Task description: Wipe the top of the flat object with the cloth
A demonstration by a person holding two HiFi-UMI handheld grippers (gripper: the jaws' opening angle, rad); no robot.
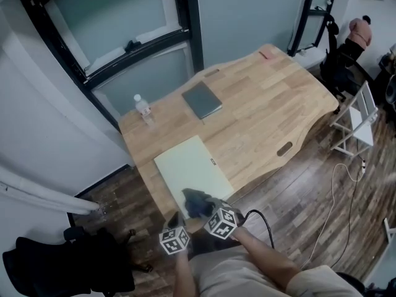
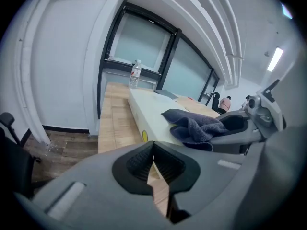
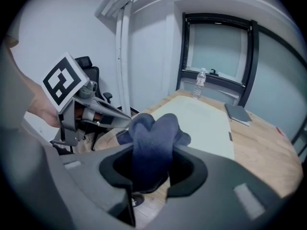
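The flat object (image 1: 190, 166) is a pale cream board lying on the wooden table (image 1: 266, 110) near its front edge. A dark blue cloth (image 1: 197, 202) rests bunched on the board's near end. My right gripper (image 1: 203, 208) is shut on the cloth (image 3: 152, 138), which bulges up between its jaws over the board (image 3: 204, 121). My left gripper (image 1: 174, 220) sits just left of it, at the board's near left corner. In the left gripper view my left gripper (image 2: 153, 163) is shut with nothing in it; the cloth (image 2: 194, 124) and board (image 2: 151, 110) lie ahead to the right.
A clear water bottle (image 1: 143, 109) stands at the table's far left, with a grey closed laptop (image 1: 202, 99) to its right. An office chair (image 1: 68, 266) sits on the floor at the left. White stands (image 1: 359, 119) and a cable (image 1: 339, 184) are on the right.
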